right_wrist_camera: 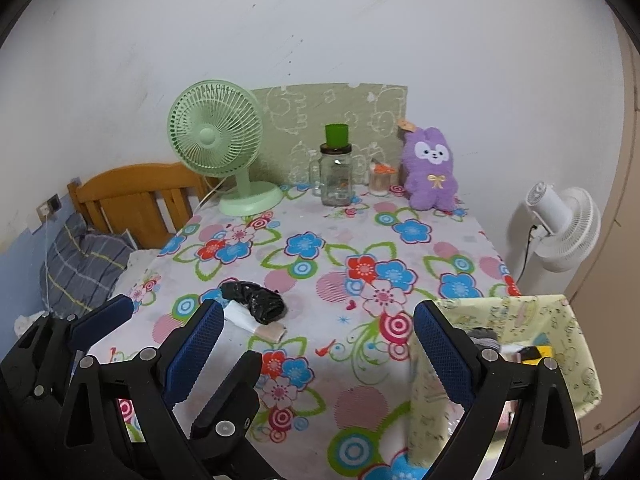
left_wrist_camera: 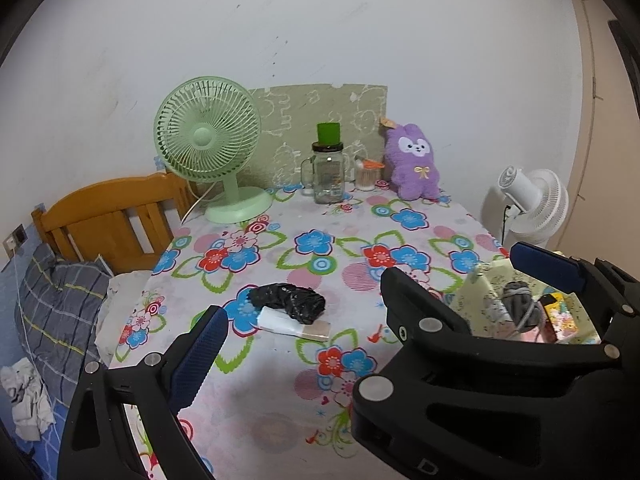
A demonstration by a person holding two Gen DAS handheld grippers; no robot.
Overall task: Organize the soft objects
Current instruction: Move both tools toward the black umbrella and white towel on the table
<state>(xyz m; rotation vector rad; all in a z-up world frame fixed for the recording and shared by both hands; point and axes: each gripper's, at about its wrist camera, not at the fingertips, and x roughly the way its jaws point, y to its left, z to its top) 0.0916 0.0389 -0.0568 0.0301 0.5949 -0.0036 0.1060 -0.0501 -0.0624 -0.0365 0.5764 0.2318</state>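
We read this as partway through. The pale yellow fabric bin (right_wrist_camera: 552, 320), at the lower right of the right wrist view, already holds a few things: a grey rolled bundle (left_wrist_camera: 520, 304), which looks like socks tied into a ball, and something yellow and black beside it that we cannot identify.

What is left, as far as we can see:
- A black crumpled bundle (left_wrist_camera: 288, 302) lies on the flowered tablecloth (left_wrist_camera: 400, 220), just left of centre in the left wrist view. It rests partly on a white and beige strip (left_wrist_camera: 294, 328); we cannot tell whether that strip is cloth or paper.
- A purple plush rabbit (left_wrist_camera: 414, 164) sits upright against the wall in the upper right of the table, well apart from the bin. We judge it a likely candidate for sorting too.

The left gripper (left_wrist_camera: 300, 332) has its jaws spread and carries nothing; the black bundle sits just beyond its fingertips. The right gripper (right_wrist_camera: 318, 312) is likewise released and empty, with its right-hand finger in front of the near wall of the bin. The two tools overlap in both views, so exact finger positions are hard to separate.

The green fan (left_wrist_camera: 208, 136) and glass jar (left_wrist_camera: 329, 174) at the back are hard items and probably stay where they are
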